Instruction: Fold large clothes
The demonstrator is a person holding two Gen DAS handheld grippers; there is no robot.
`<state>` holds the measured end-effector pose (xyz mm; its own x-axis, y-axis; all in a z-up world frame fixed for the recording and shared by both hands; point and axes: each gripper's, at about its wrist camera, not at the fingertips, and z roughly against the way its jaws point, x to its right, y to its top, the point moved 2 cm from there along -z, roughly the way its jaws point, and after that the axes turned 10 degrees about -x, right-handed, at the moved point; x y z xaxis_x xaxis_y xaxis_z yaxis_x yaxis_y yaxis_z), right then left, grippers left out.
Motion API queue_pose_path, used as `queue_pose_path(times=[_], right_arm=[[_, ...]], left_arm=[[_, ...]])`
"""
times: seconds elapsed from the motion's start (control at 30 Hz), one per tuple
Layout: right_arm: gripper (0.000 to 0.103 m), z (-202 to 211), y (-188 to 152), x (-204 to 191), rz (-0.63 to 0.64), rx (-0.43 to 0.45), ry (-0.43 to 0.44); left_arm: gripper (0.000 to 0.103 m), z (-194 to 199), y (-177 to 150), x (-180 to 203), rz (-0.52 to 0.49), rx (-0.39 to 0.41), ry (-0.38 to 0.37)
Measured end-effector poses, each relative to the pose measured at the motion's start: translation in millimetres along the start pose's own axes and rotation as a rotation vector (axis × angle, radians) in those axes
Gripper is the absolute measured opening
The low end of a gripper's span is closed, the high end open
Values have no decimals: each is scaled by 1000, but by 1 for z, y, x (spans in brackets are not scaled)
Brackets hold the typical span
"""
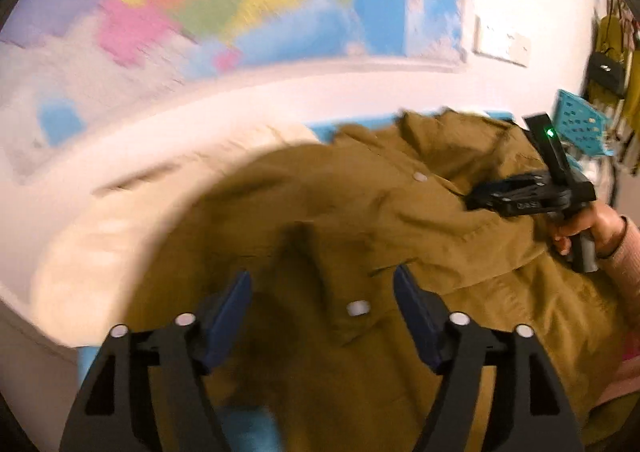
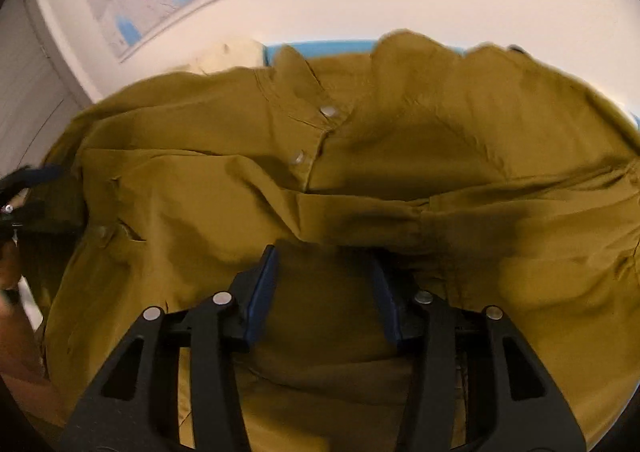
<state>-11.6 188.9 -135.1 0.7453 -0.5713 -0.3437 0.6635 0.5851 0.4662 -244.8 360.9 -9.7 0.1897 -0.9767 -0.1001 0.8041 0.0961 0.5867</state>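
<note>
Your left claw [image 1: 322, 308] hangs released, the right claw [image 2: 326, 284] is parted over the soft, limp shirt [image 2: 360, 156]; grab its hem.

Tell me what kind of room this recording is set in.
Probably a room in a home, perhaps a bedroom or study. A big coloured wall map hangs above the work surface, a mustard shirt lies spread for folding, and bags hang by a blue basket.
</note>
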Motion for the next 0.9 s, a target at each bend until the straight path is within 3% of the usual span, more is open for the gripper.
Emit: queue_pose_path(times=[0.07,0.13,0.27,0.4,0.47,0.5,0.53,0.6,0.73,0.8,0.83,0.87,0.9], right_arm=[[50,14,-2,-14,31,38,3],[53,33,-4,-46,106,83,63],[63,39,-10,-126,299,86,232],[63,20,-25,-198,442,2,422],[66,4,-31,-238,512,-42,472],[66,-1,-33,-252,528,-60,490],[66,-6,-37,-267,547,-73,512],[68,-16,-41,-295,577,-87,569],[77,-32,-57,-344,657,-105,617],[78,-46,-65,-365,702,-103,543],[73,-54,-69,-376,731,-96,491],[48,-60,-70,-382,744,-104,463],[35,-69,-71,-387,735,-150,466]], left_arm=[[80,16,-8,-8,9,20,82],[81,25,-20,-25,33,5,160],[81,14,-37,-56,101,-80,226],[80,1,-53,-71,133,-130,200],[73,1,-57,-79,144,-138,172],[60,1,-59,-82,143,-140,146],[38,2,-62,-85,141,-139,118],[21,4,-59,-94,171,-141,49],[16,8,-52,-114,252,-141,-26],[16,7,-47,-122,280,-154,-62],[16,7,-44,-125,290,-164,-66],[16,6,-43,-125,291,-169,-62],[16,5,-42,-126,288,-175,-61]])
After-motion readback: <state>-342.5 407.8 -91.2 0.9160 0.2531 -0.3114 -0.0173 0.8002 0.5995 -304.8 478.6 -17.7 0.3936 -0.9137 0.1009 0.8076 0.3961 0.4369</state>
